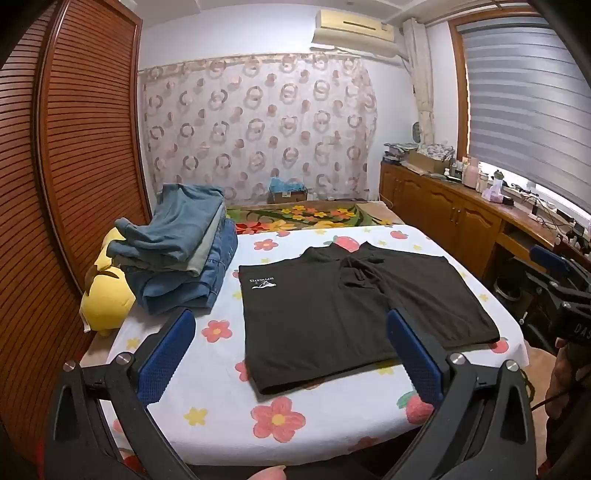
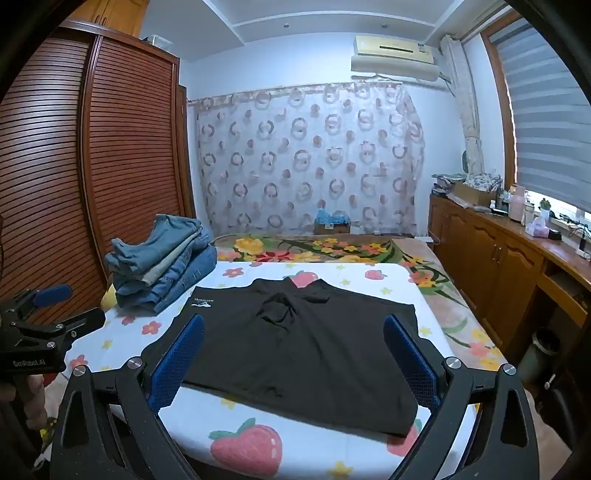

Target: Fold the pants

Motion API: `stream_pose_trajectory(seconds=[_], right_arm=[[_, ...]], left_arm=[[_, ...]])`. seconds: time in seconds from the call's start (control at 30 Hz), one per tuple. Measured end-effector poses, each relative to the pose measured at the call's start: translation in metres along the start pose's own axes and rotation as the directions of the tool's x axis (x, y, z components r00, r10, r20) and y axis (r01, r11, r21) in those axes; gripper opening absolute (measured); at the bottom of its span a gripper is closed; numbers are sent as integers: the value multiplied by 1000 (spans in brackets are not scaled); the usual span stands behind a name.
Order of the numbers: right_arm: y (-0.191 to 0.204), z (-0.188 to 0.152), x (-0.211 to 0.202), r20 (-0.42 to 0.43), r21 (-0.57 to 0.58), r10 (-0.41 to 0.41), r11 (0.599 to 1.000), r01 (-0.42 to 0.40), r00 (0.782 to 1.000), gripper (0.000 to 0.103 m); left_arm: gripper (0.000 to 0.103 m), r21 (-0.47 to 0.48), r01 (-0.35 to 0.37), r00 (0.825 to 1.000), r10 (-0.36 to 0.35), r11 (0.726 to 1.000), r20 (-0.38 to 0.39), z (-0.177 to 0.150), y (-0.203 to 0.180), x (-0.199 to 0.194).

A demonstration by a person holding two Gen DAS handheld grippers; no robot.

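One pair of black shorts (image 1: 354, 317) — flat on the flowered bed sheet (image 1: 207, 373), long axis crosswise, hems nearest. Left gripper (image 1: 291, 354) and right gripper (image 2: 293, 360): both spread wide, empty, hovering just short of the near edge — right nearer, by judgement.

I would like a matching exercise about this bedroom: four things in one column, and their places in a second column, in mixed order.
Things:
1. black shorts
2. jeans pile
3. yellow plush
4. air conditioner

Places:
a. high on the wall
b. spread flat in the middle of the bed
c. at the bed's left edge, by the wardrobe
d. stacked on the bed, left of the shorts

Pairs: 1-b, 2-d, 3-c, 4-a
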State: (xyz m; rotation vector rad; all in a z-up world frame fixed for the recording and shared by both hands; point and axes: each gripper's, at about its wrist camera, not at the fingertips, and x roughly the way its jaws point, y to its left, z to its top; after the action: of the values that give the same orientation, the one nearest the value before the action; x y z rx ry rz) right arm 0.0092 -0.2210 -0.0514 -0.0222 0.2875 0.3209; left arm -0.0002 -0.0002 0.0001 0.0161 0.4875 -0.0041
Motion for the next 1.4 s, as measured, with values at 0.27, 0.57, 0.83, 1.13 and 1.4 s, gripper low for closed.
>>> stream_pose_trajectory(seconds=[0.27, 0.57, 0.83, 1.13, 1.4], right_arm=[[-2, 0, -1, -6, 3, 3, 1000, -3, 1000, 98], [-2, 0, 0, -2, 3, 3, 1000, -3, 1000, 98], [-2, -1, -1, -7, 7, 0, 1000, 0, 1000, 98], [-1, 0, 0, -8, 7, 3, 1000, -3, 1000, 98], [-2, 0, 1, -4, 6, 1, 1000, -1, 1000, 98]], left_arm=[[103, 6, -6, 1000, 6, 1000, -3, 1, -5, 2], [103, -17, 5, 1000, -5, 1000, 0, 0, 1, 0], [103, -15, 3, 1000, -3, 1000, 1, -1, 2, 0], [103, -12, 0, 1000, 0, 1000, 5, -3, 0, 0], [103, -11, -2, 1000, 2, 1000, 8, 0, -2, -4]])
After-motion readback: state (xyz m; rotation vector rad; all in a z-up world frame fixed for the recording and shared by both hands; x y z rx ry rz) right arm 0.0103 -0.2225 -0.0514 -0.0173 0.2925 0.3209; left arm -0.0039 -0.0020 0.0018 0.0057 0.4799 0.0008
